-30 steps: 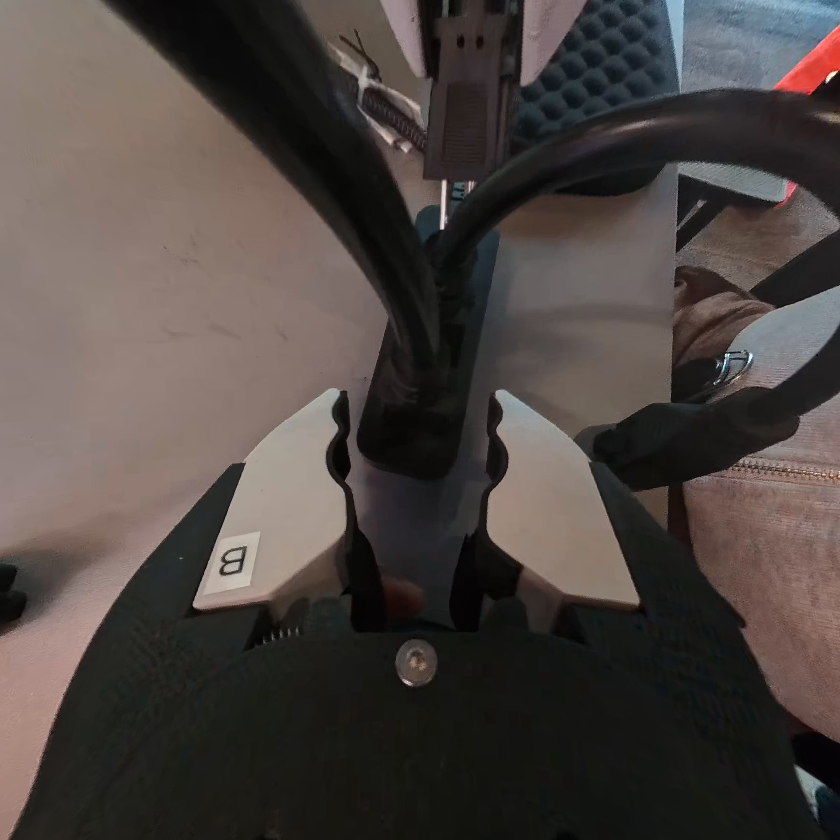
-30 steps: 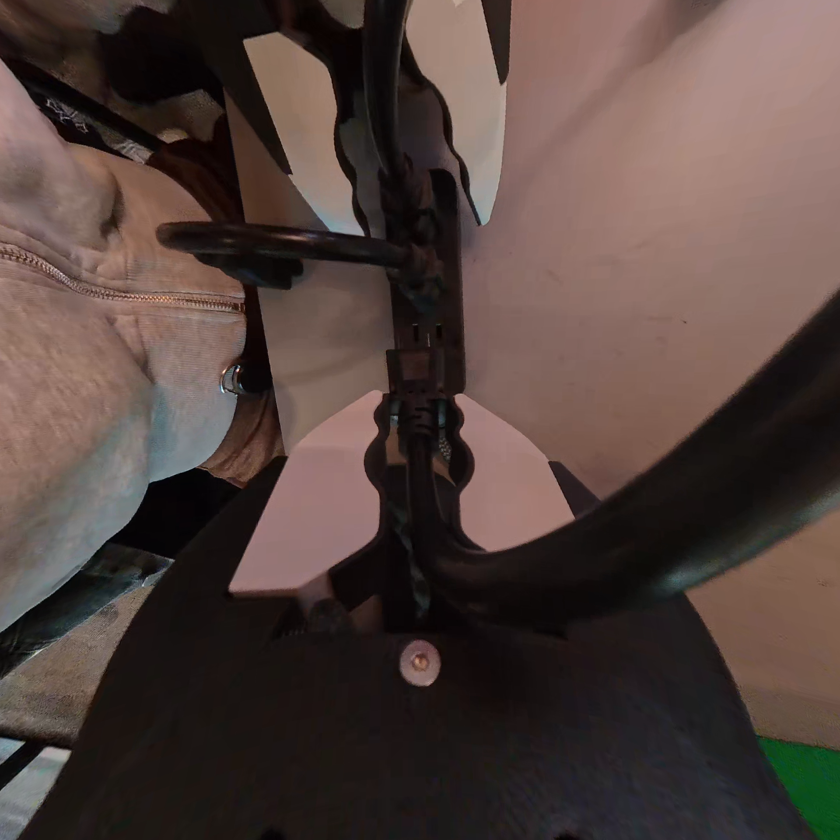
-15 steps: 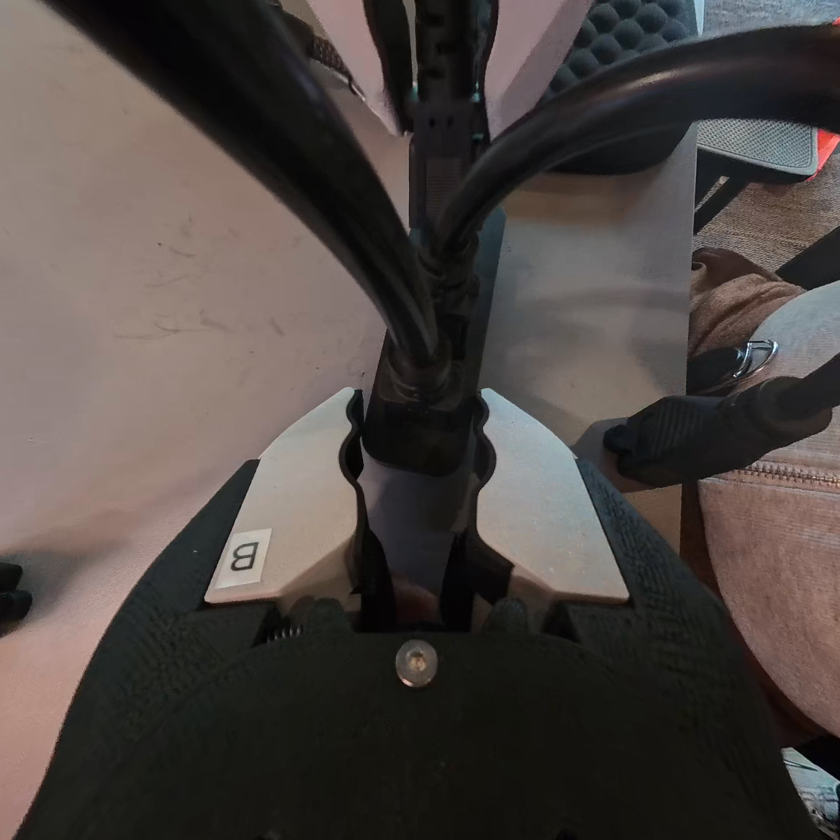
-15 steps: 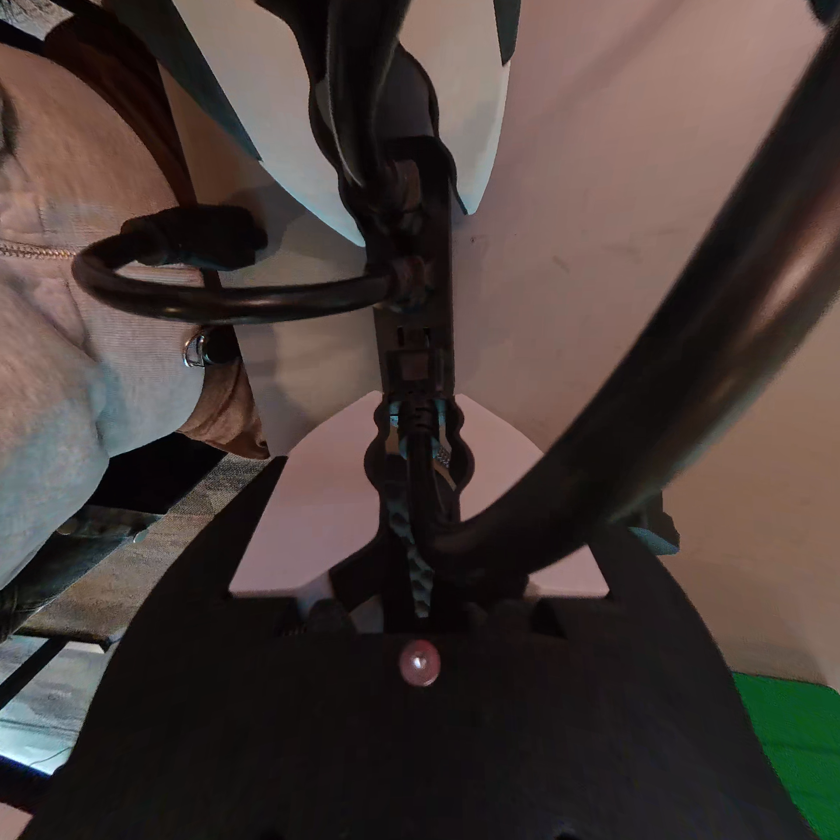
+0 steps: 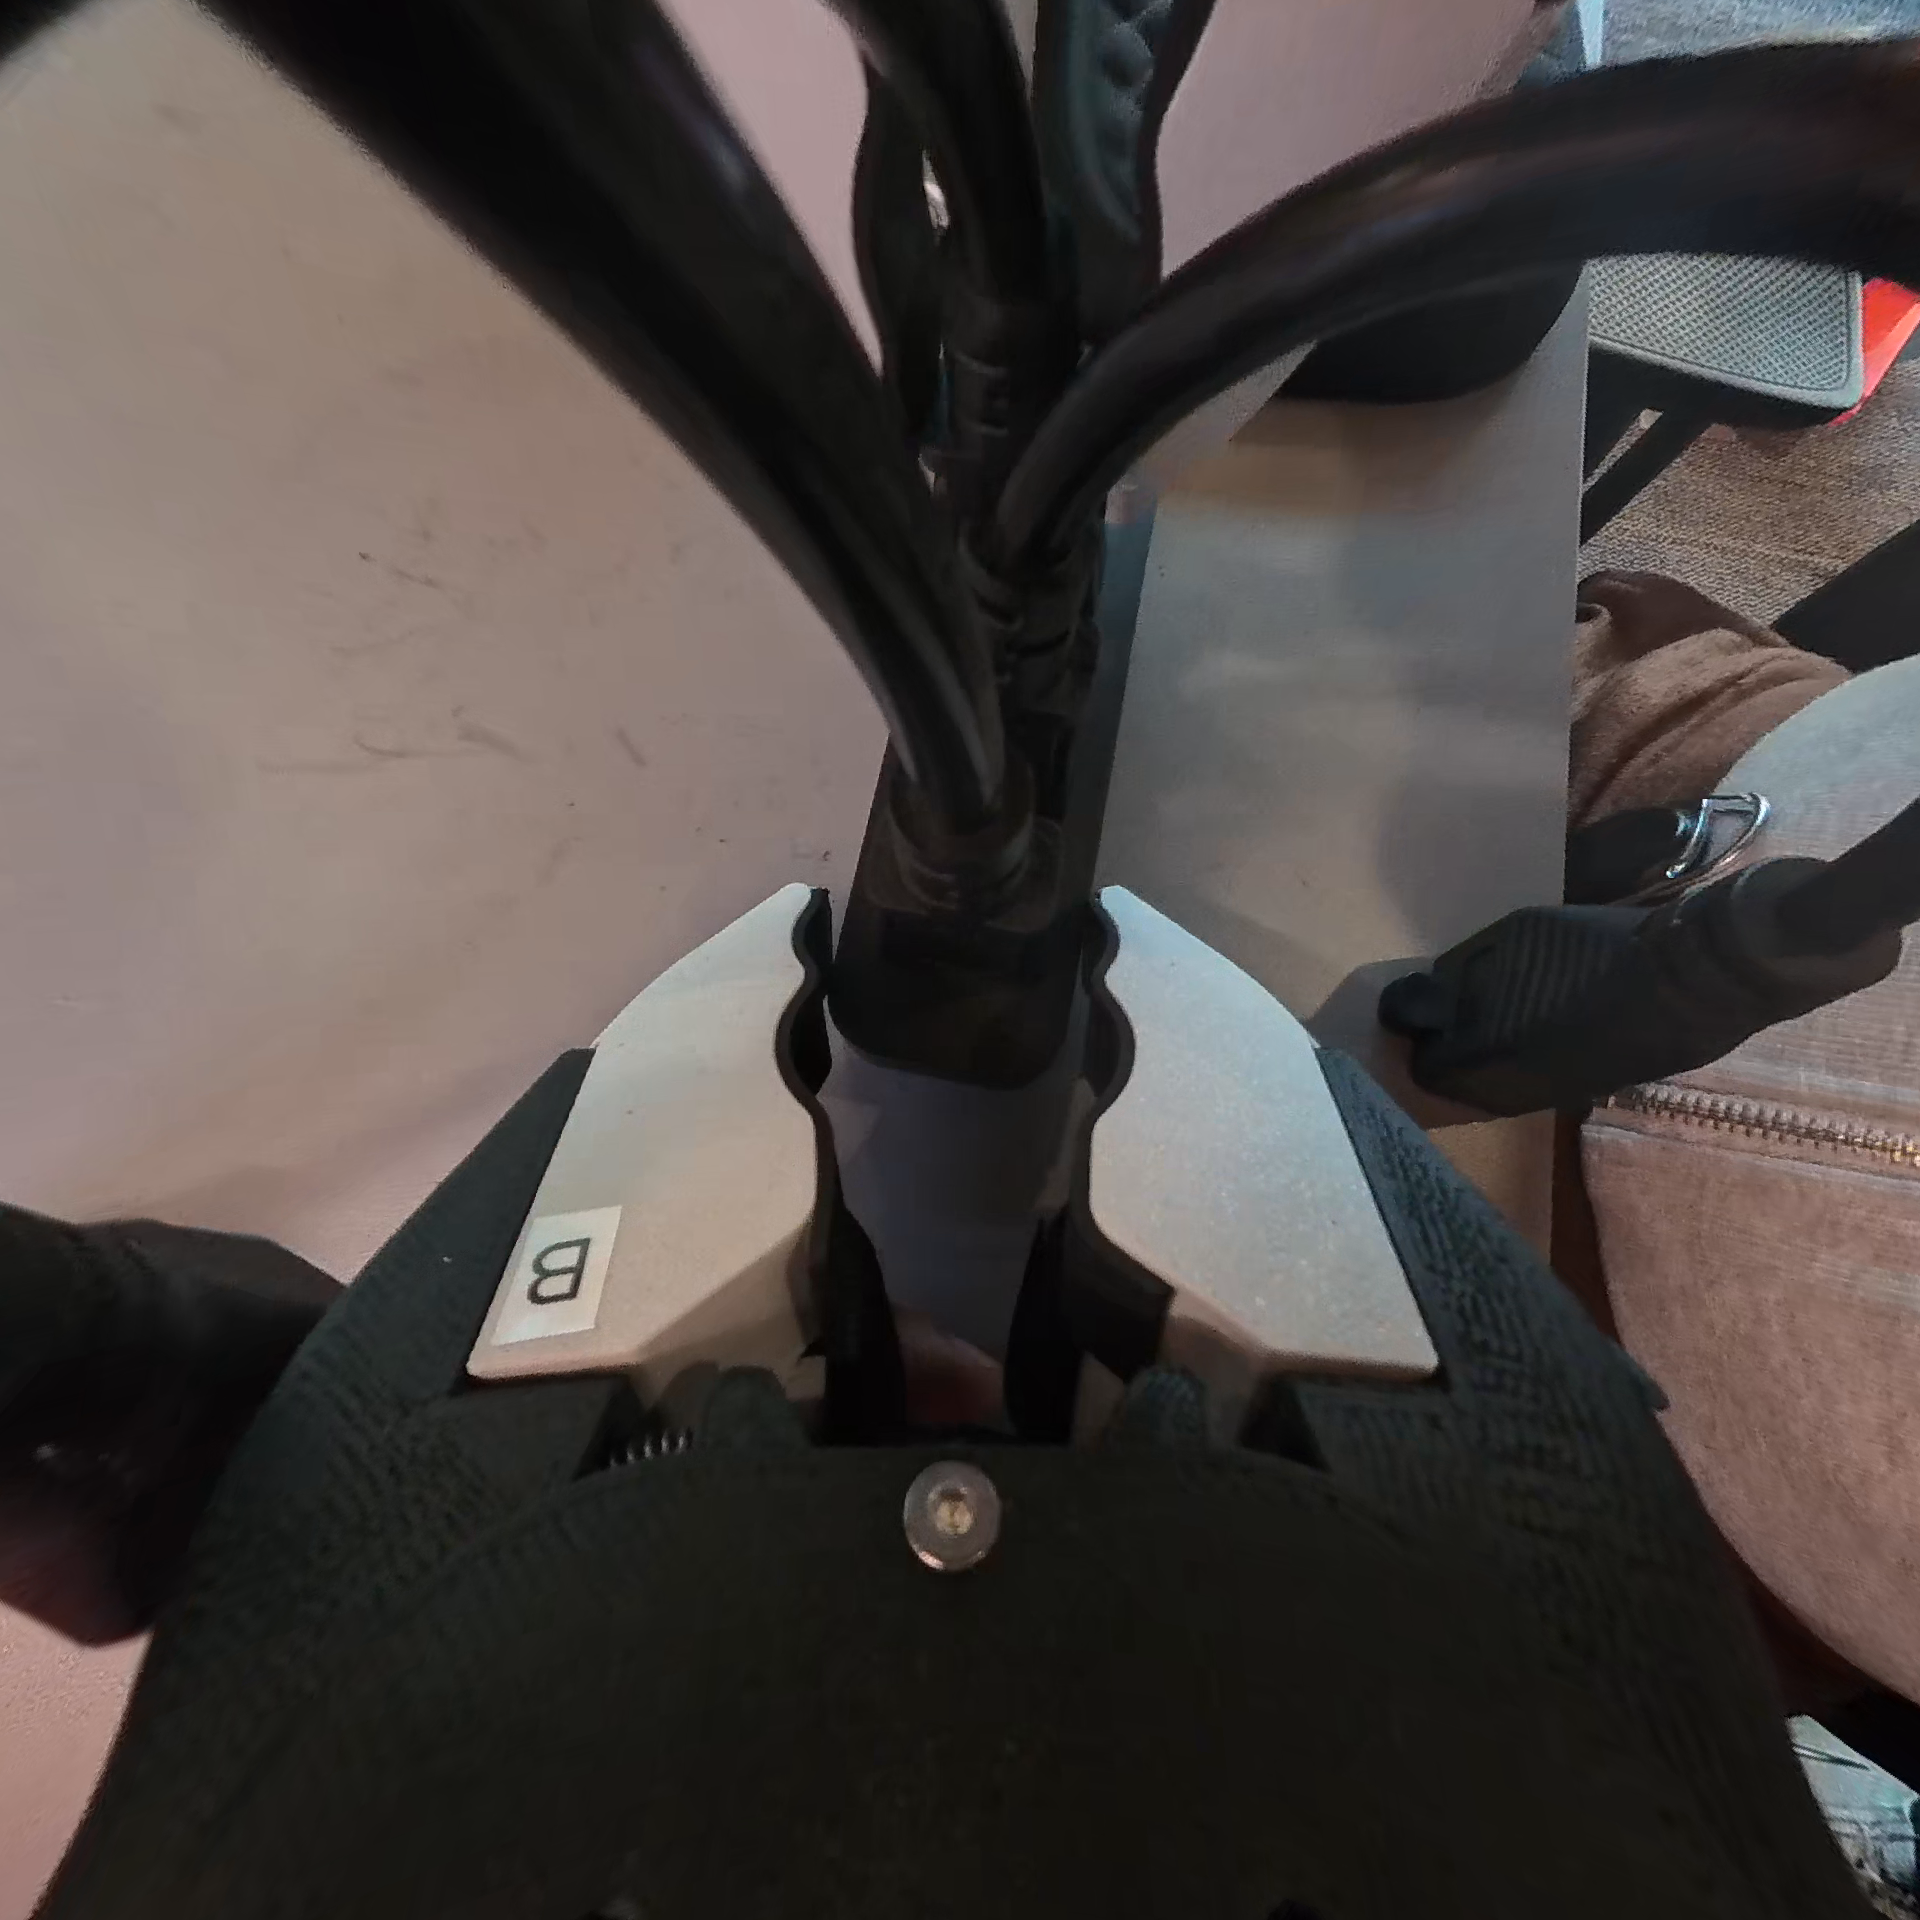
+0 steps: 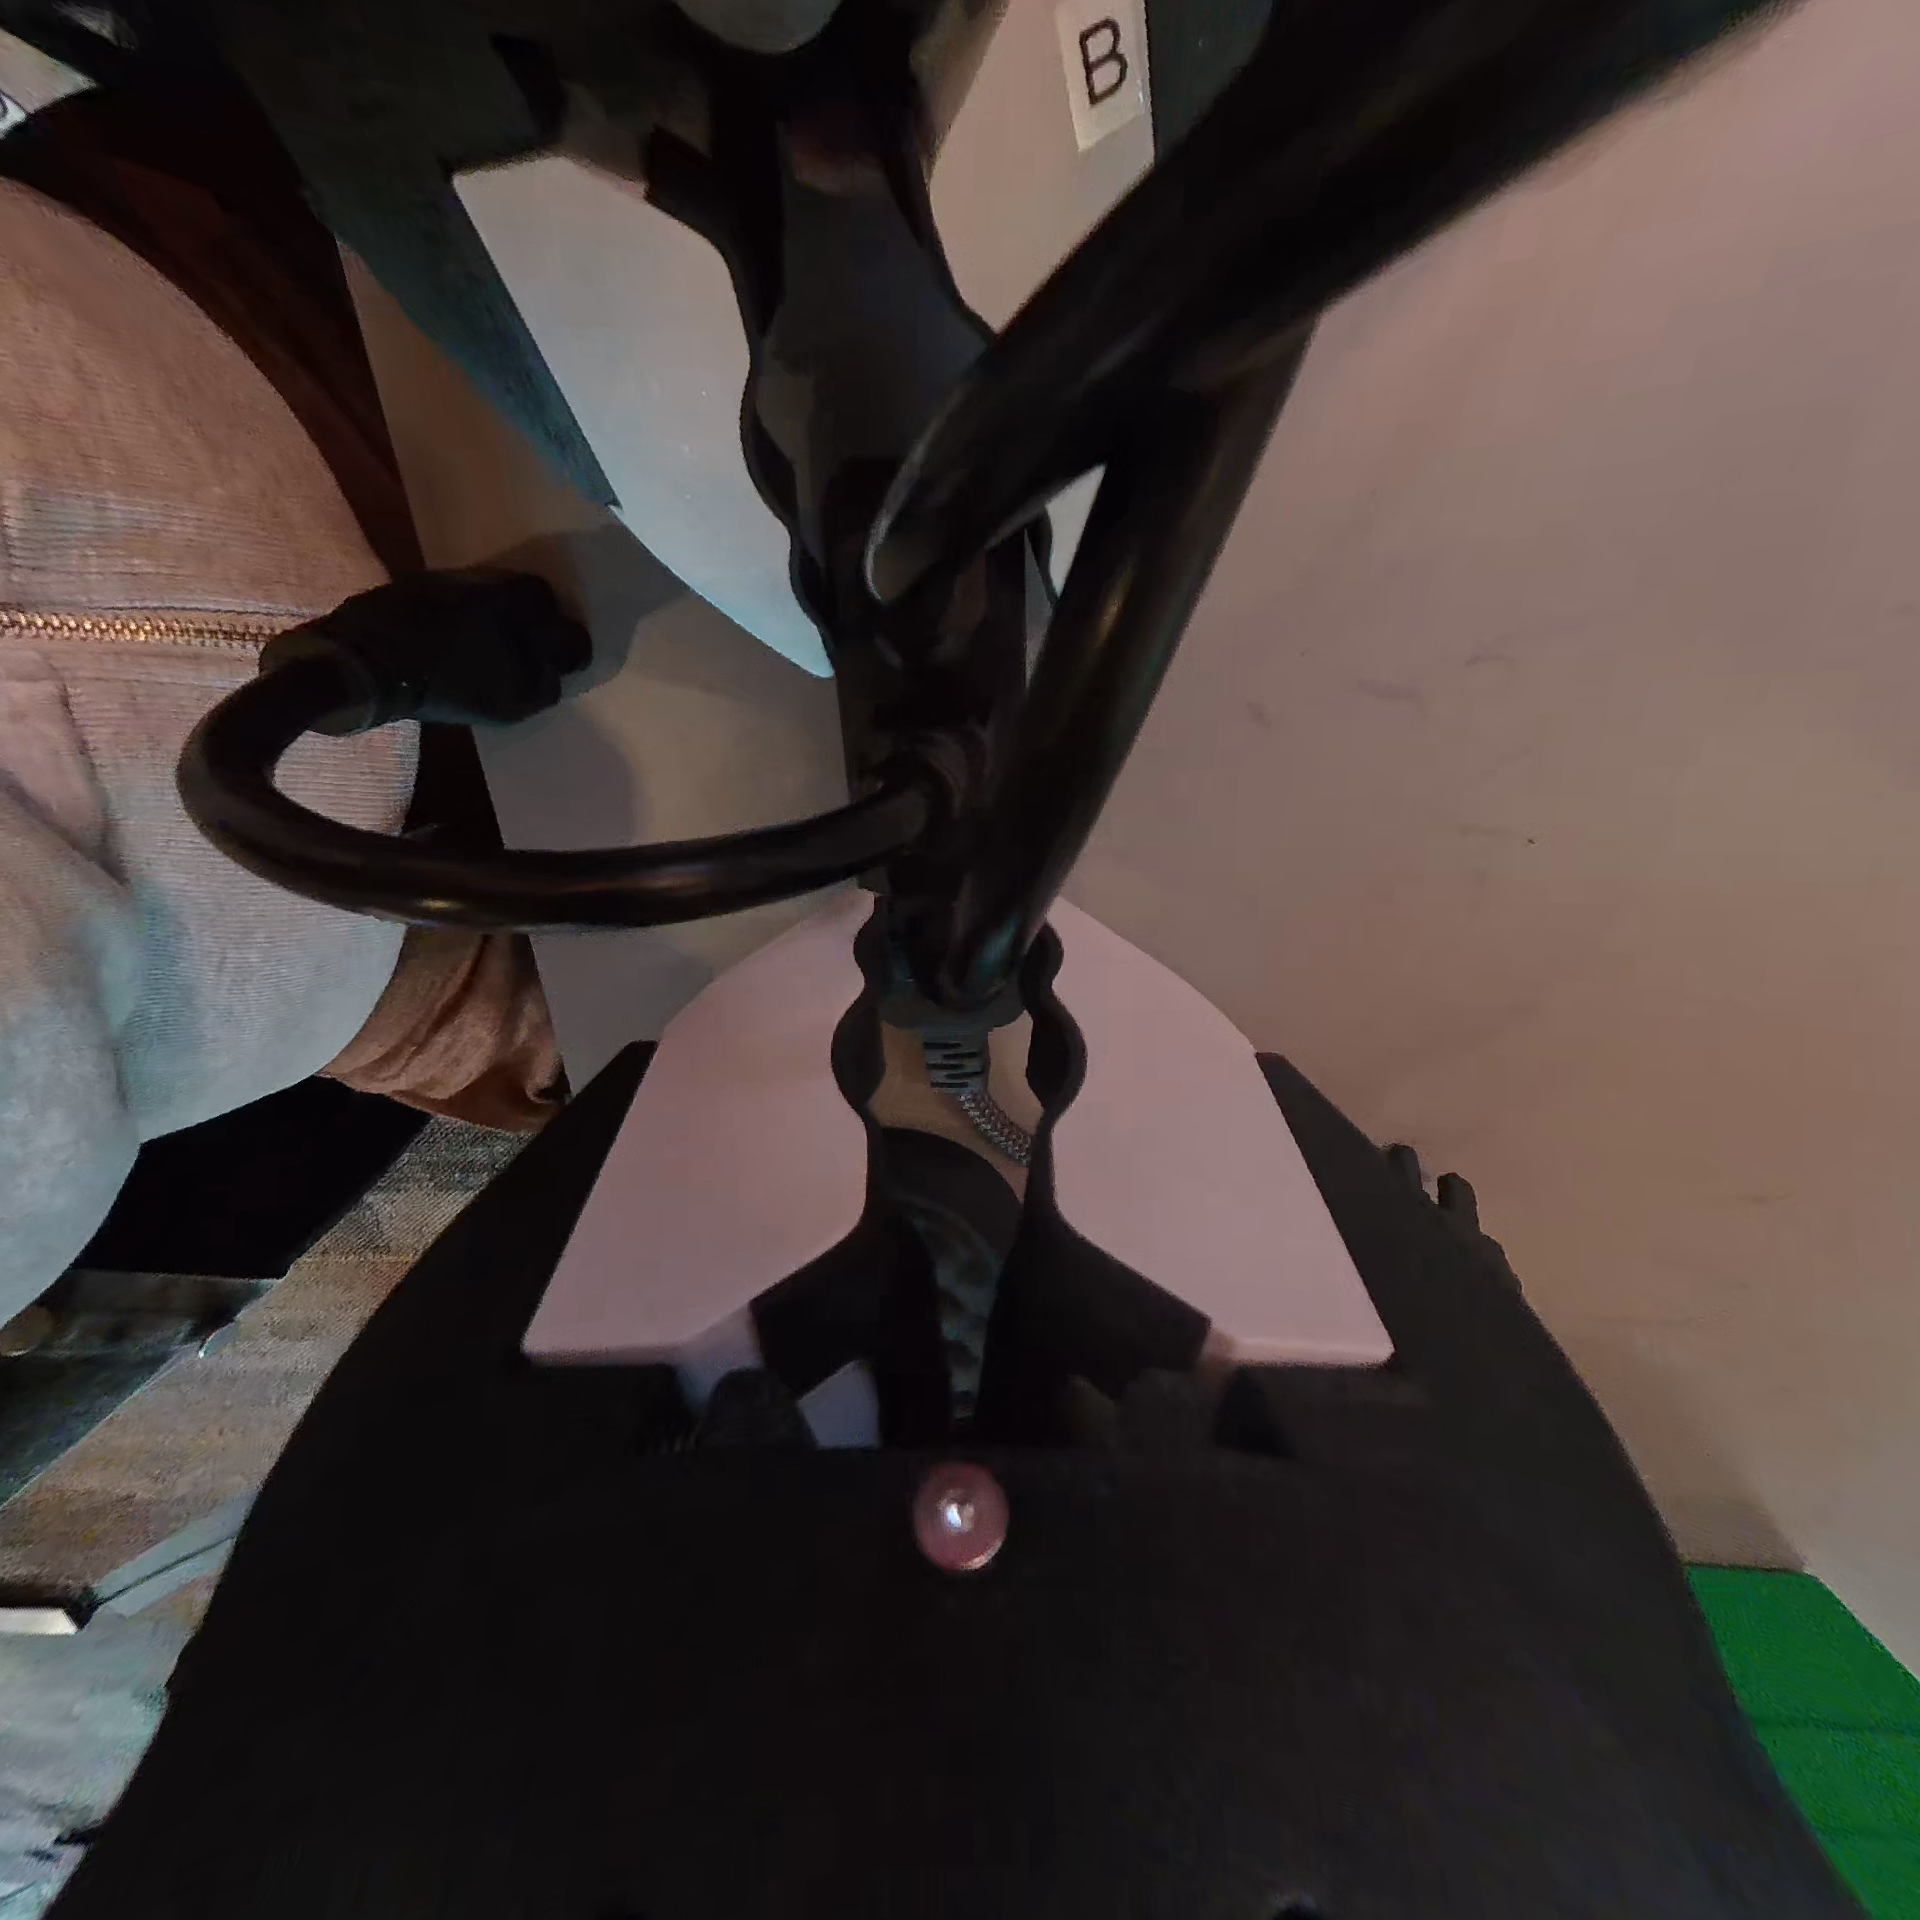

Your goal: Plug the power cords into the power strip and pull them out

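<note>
Now logged: left hand-held gripper (image 5: pixel 954 997), open a second ago, clamps the power strip (image 5: pixel 951 977) near end; right hand-held gripper (image 6: pixel 956 997) grips a third plug (image 6: pixel 954 1003), seemingly seated.

**Two Close Cameras Facing Each Other**

The left wrist view is taken from behind the left gripper (image 5: pixel 961 940), looking along the black power strip (image 5: pixel 951 987), very near. The right wrist view is taken from behind the right gripper (image 6: pixel 956 961), at the strip's other end, facing back. The strip, its black cords (image 6: pixel 540 883) and the pale table (image 5: pixel 312 623) are shared by both.
</note>
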`<state>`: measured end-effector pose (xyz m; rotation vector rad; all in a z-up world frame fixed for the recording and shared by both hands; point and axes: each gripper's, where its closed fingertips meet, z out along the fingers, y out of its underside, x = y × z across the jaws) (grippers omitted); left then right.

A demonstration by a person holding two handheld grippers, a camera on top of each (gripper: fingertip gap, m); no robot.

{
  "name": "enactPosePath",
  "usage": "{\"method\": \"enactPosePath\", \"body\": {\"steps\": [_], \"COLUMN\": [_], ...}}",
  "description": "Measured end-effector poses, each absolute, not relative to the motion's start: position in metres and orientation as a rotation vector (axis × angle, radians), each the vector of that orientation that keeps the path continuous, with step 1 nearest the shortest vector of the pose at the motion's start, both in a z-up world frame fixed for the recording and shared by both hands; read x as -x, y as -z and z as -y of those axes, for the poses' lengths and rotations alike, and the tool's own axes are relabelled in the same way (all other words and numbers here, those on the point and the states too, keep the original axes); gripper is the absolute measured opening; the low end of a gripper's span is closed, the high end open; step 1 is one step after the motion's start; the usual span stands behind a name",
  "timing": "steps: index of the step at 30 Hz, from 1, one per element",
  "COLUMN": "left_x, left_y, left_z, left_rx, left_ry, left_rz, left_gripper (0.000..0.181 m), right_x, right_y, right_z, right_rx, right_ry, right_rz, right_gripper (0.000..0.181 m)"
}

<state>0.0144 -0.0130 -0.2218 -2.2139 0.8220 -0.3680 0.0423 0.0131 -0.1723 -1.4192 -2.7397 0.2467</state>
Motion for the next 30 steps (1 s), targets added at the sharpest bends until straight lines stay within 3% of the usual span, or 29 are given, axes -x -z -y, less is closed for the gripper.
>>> {"method": "enactPosePath", "body": {"steps": [20, 30], "left_x": [-0.015, -0.014], "left_y": [0.222, 0.223], "left_z": [0.012, 0.013], "left_rx": [2.216, 2.221], "left_ry": [0.388, 0.387], "left_rz": [-0.82, -0.822], "left_gripper": [0.046, 0.046], "right_x": [-0.052, -0.044], "right_y": [0.179, 0.191], "right_z": [-0.015, -0.007], "right_rx": [1.338, 1.348], "right_ry": [-0.101, -0.262], "right_rz": [2.876, 2.847], "right_gripper": [0.026, 0.027]}}
